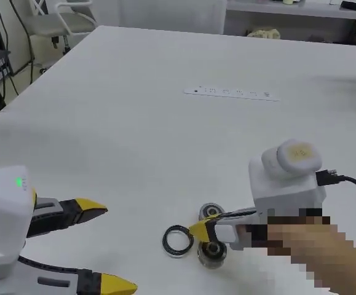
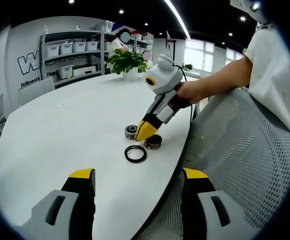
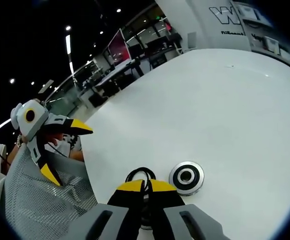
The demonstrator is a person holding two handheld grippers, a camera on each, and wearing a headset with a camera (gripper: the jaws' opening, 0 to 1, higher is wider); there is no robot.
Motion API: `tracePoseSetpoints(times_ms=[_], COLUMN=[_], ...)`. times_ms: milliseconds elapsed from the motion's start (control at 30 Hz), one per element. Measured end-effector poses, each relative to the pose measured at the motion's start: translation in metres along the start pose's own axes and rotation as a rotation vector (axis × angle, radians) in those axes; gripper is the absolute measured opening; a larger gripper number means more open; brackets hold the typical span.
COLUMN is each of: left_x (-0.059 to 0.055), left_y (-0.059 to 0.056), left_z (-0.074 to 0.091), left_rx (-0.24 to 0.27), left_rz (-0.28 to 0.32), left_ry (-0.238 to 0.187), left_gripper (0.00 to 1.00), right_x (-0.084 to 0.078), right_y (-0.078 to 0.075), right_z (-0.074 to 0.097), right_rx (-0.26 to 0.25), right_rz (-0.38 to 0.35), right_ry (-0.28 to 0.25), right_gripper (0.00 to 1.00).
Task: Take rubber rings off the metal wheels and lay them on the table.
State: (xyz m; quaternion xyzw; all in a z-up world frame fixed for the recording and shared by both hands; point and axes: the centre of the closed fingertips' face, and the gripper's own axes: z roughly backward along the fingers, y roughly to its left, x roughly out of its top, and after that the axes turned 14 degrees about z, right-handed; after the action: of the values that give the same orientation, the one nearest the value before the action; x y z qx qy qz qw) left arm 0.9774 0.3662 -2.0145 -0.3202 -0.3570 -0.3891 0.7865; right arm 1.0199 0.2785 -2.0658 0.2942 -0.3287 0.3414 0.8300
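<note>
A: Where are the wheels?
B: On the big white table (image 1: 134, 123). The right claw (image 1: 199, 230) is squeezed shut. One metal wheel (image 1: 211, 211) lies flat just past its tip, a second wheel (image 1: 213, 255) under it, holes up.
A: And the left claw (image 1: 117, 247)?
B: Wide apart, well away.
A: The ring?
B: The rubber ring (image 1: 178, 239) lies flat beside the right claw's tip, near the table's edge. Lots of bare room beyond. The wall letter (image 2: 27, 62) reads W.
</note>
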Motion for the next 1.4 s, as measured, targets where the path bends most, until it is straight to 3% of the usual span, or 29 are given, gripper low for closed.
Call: tracePoseSetpoints(times_ms=[567,1100,1400], left_x=[0.002,0.004,0.009], left_y=[-0.001,-0.005,-0.006], left_z=[0.000,-0.001,0.000], left_rx=[-0.002,-0.021,-0.026], left_rz=[-0.002,-0.004,-0.016], left_ry=[-0.007,-0.021,-0.040], left_gripper=[0.67,0.67,0.67], right_x=[0.021,0.061,0.083], right_y=[-0.005,-0.018,-0.008], right_z=[0.015,0.048,0.069], right_rx=[-0.036,-0.118,-0.148], right_rz=[0.038,0.082,0.231], right_ry=[-0.056,-0.191,-0.231], right_gripper=[0.01,0.03,0.09])
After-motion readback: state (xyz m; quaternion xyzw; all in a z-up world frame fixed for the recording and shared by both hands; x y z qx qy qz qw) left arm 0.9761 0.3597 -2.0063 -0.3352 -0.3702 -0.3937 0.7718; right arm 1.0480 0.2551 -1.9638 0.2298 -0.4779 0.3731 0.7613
